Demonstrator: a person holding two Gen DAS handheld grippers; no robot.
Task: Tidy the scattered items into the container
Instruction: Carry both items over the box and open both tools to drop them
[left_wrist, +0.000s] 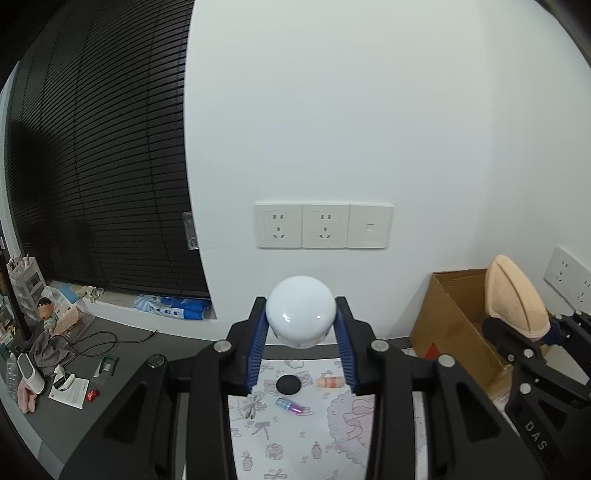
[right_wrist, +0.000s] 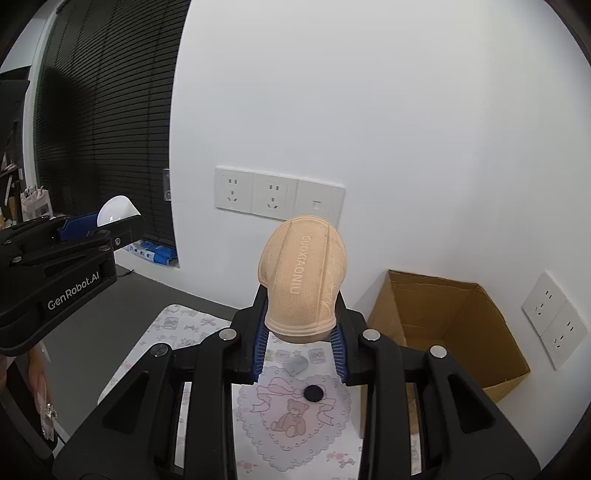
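Left gripper (left_wrist: 301, 332) clamps a white ball (left_wrist: 300, 316) — well left of the cardboard box (right_wrist: 443, 325); right gripper (right_wrist: 300, 332) pinches what looks like a folded peach cloth (right_wrist: 303, 280) beside it.

Your left gripper (left_wrist: 301, 325) clamps a glossy, smooth white plastic globe (left_wrist: 300, 314) between ribbed blue pads (left_wrist: 258, 347); its frame is matt black plastic with bright metal pivot pins (left_wrist: 223, 346). Your right gripper (right_wrist: 300, 325) pinches a soft, peach knitted cloth piece (right_wrist: 303, 280). The open box (right_wrist: 443, 317) is matt brown corrugated cardboard. A smooth printed mat (left_wrist: 295, 443) covers the matt grey table (left_wrist: 122, 369).
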